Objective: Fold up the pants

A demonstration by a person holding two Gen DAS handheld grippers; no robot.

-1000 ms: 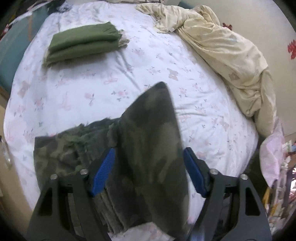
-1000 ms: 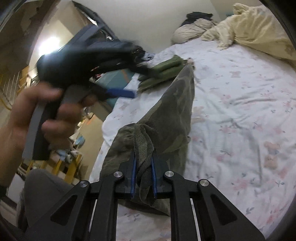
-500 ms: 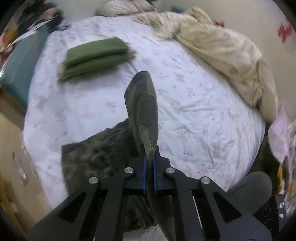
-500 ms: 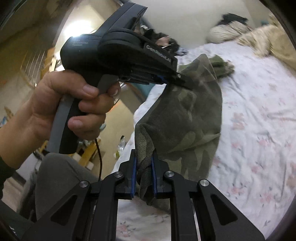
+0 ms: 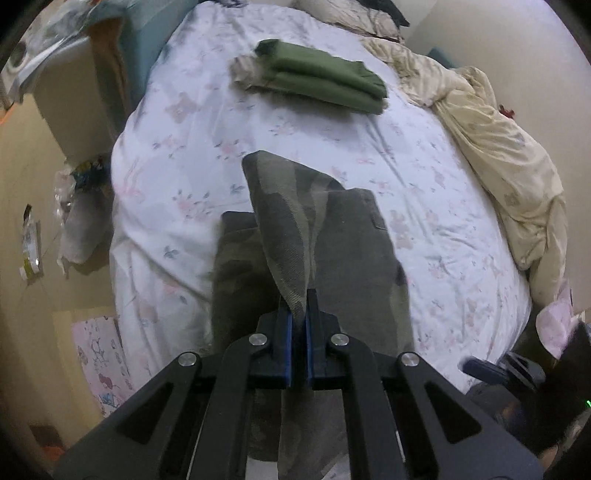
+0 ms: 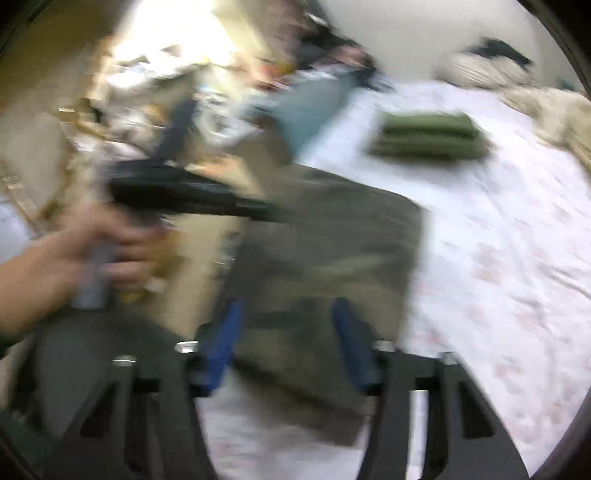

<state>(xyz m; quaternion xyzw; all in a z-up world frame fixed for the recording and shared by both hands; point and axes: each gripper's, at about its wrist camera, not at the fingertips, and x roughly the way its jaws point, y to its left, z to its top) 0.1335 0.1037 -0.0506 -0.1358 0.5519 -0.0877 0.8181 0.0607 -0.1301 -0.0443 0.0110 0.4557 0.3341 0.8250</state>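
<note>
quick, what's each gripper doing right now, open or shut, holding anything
Left gripper: shut on a fold of the camouflage pants.
Right gripper: open, jaws have just been opening; the pants lie between them, not pinched.

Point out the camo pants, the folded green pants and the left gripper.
camo pants (image 5: 354,236): left wrist view, flat folded panel.
green pants (image 5: 317,74): left wrist view, top layer.
left gripper (image 5: 299,317): left wrist view, between pads.

Home bedroom: bed (image 5: 192,155) with floral sheet, crumpled cream duvet (image 5: 509,155), pillow (image 5: 347,14) by the wall, folded green clothes (image 5: 325,75).
</note>
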